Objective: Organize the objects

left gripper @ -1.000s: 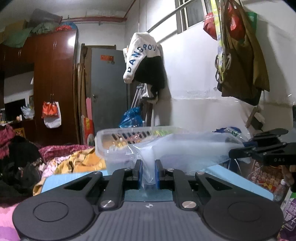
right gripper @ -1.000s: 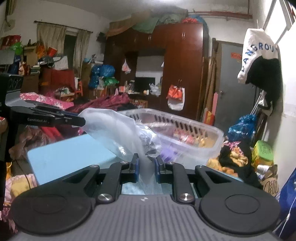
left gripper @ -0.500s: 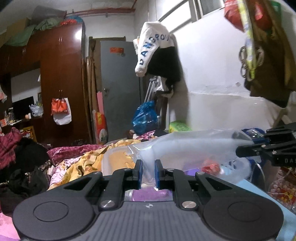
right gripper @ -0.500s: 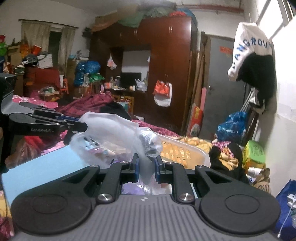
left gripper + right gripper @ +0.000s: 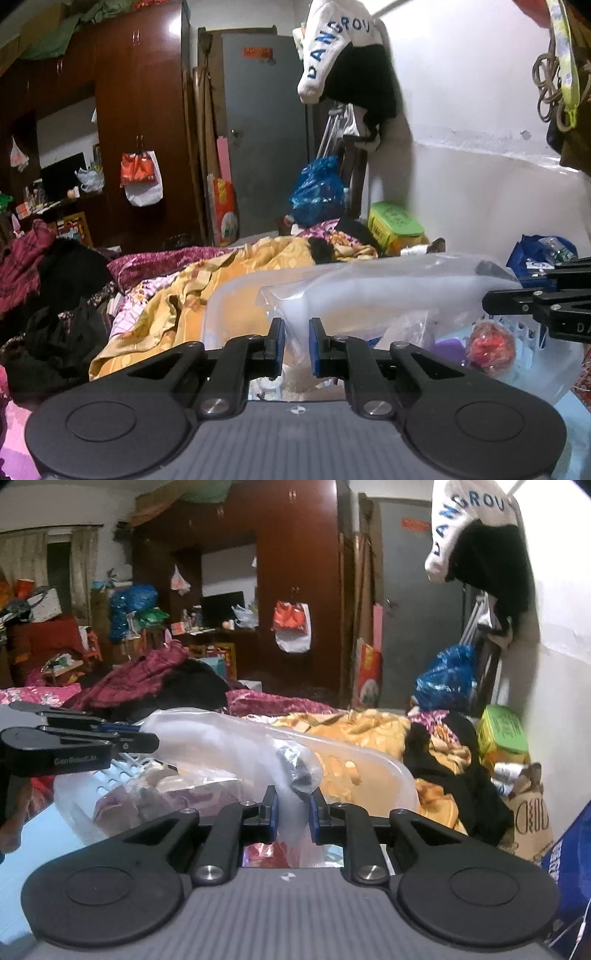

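A clear plastic bag [image 5: 388, 291] stretches between my two grippers, held over a translucent plastic basket [image 5: 229, 295] with mixed small items inside. My left gripper [image 5: 296, 345] is shut on one end of the bag. My right gripper [image 5: 291, 814] is shut on the other end, where something dark [image 5: 299, 768] sits inside the bag. The bag also shows in the right wrist view [image 5: 221, 738], above the basket [image 5: 384, 775]. The right gripper appears at the right edge of the left wrist view [image 5: 517, 291]; the left gripper shows at the left of the right wrist view [image 5: 147, 738].
A light blue board [image 5: 37, 834] lies under the basket. An orange and magenta blanket [image 5: 166, 295] and dark clothes [image 5: 461, 775] cover the bed beyond. A green box [image 5: 502, 731] and a white wall [image 5: 480, 184] stand to the right.
Both grippers have carried the bag forward and over the basket; the basket now lies close beneath the bag, and the blue board has slipped down out of the middle.
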Motion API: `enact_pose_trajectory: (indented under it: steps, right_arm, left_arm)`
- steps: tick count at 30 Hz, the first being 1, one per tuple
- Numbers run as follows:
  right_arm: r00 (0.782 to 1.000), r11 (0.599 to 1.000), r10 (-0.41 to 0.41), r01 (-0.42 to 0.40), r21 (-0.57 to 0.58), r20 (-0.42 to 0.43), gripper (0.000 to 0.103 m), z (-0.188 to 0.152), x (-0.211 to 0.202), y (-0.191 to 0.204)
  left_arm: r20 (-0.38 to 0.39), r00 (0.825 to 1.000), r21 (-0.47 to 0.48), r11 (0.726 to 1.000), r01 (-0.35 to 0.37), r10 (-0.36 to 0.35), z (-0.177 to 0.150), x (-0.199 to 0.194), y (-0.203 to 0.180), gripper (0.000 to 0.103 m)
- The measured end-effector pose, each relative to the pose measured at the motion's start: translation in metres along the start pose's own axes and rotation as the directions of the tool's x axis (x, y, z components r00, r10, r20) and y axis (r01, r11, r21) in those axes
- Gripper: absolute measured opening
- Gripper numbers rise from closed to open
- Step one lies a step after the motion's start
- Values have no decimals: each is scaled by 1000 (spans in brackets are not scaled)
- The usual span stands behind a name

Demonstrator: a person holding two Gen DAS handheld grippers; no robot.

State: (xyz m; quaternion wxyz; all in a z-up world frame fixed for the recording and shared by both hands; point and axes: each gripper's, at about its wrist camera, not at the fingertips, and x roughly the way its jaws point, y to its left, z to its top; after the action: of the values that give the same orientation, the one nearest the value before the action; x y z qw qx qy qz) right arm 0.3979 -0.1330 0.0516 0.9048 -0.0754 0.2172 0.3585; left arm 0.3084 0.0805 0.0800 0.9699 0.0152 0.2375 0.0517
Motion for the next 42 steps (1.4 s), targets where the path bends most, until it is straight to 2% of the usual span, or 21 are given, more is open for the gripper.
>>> enact_pose_trajectory:
  steps: [2, 4, 6, 7, 8, 9, 10, 12, 13, 15, 16, 18, 22, 26, 30, 35, 42]
  right_arm:
    - [1000, 1000, -7, 7, -7, -20, 20, 0, 1, 1]
    - [998, 999, -45, 45, -14, -34, 26, 1, 2, 5]
    - [998, 998, -62, 62, -8, -33, 39, 4, 2, 4]
    - [997, 998, -68, 68, -3, -33, 43, 5, 1, 5]
    - [997, 997, -77, 77, -1, -26, 48, 6, 0, 5]
    - [996, 996, -86, 86, -6, -14, 58, 6, -2, 6]
    - [996, 996, -93, 93, -8, -9, 61, 5, -3, 6]
    - [995, 995, -103, 103, -7, -7, 66, 6, -4, 4]
    - [995, 995, -104, 104, -3, -6, 71, 6, -4, 3]
    - [992, 992, -124, 124, -7, 31, 99, 6, -9, 5]
    - [989, 991, -135, 136, -12, 56, 103, 6, -11, 5]
    - [988, 991, -127, 129, -18, 84, 103, 5, -15, 7]
    - [994, 995, -98, 97, 29, 41, 103, 4, -16, 6]
    - [995, 997, -71, 69, 27, 66, 103, -3, -25, 10]
    - [997, 999, -39, 38, 22, 71, 103, -6, -43, 15]
    - [992, 999, -37, 36, 9, 124, 103, -8, -72, 24]
    - [991, 993, -109, 105, 49, 82, 103, -11, -104, 36]
  left_arm:
    - [-8, 1000, 5, 1000, -8, 8, 1, 3, -2, 17]
    - [-7, 1000, 5, 1000, -26, 27, 1, 4, -3, 22]
    - [7, 999, 2, 999, -48, 48, 4, 4, -3, 27]
    - [12, 999, 5, 999, -52, 52, 3, 2, -3, 39]
    - [13, 999, 12, 999, -52, 51, 3, 1, -3, 46]
    - [14, 999, 18, 999, -50, 50, 2, 0, -3, 61]
    - [19, 998, 26, 998, -52, 52, 2, -2, -4, 74]
    - [39, 997, 40, 997, -63, 61, 1, -7, -5, 84]
    - [43, 997, 38, 998, -59, 57, 0, -9, -5, 85]
    - [38, 999, 24, 999, -23, 22, -3, -14, -4, 89]
    - [30, 1000, 19, 1000, -10, 9, -4, -14, -3, 95]
    - [14, 1000, 12, 1000, 2, -2, -6, -16, -3, 98]
    - [20, 1000, 2, 1000, 4, -4, -11, -25, 0, 98]
    - [16, 1000, 26, 1000, -13, 12, -18, -40, -3, 98]
    - [58, 998, 52, 999, -9, 6, -28, -63, -9, 98]
    - [91, 996, 57, 998, -7, 2, -36, -89, -20, 98]
    - [170, 986, 99, 995, -21, 4, -45, -145, -38, 98]
